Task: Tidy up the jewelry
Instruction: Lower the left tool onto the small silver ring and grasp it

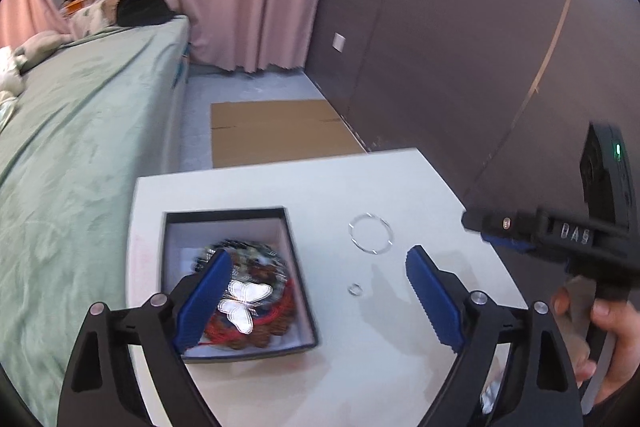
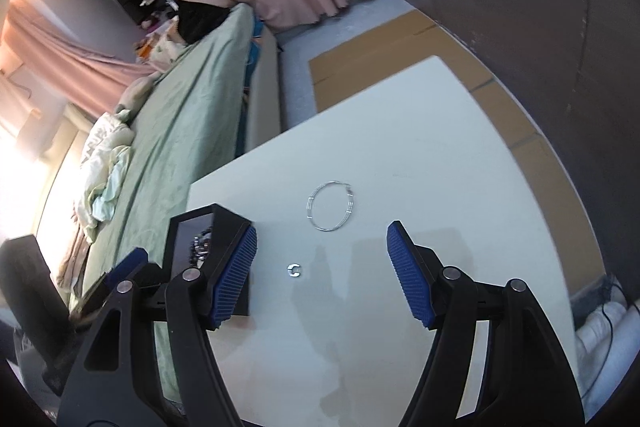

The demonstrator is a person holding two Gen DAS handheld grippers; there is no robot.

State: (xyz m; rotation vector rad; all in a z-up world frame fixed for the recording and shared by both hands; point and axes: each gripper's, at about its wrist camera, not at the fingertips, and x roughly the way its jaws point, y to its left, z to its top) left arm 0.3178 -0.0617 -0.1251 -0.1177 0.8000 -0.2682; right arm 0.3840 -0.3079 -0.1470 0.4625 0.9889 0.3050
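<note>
Shiny metal bangle, matt table

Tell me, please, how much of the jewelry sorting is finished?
Done: beads and a butterfly piece lie in the box. In hand: nothing; left gripper and right gripper are open and empty. Left: the bangle and small ring on the table.

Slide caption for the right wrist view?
Open right gripper above a white table, small ring and wire hoop ahead.
</note>
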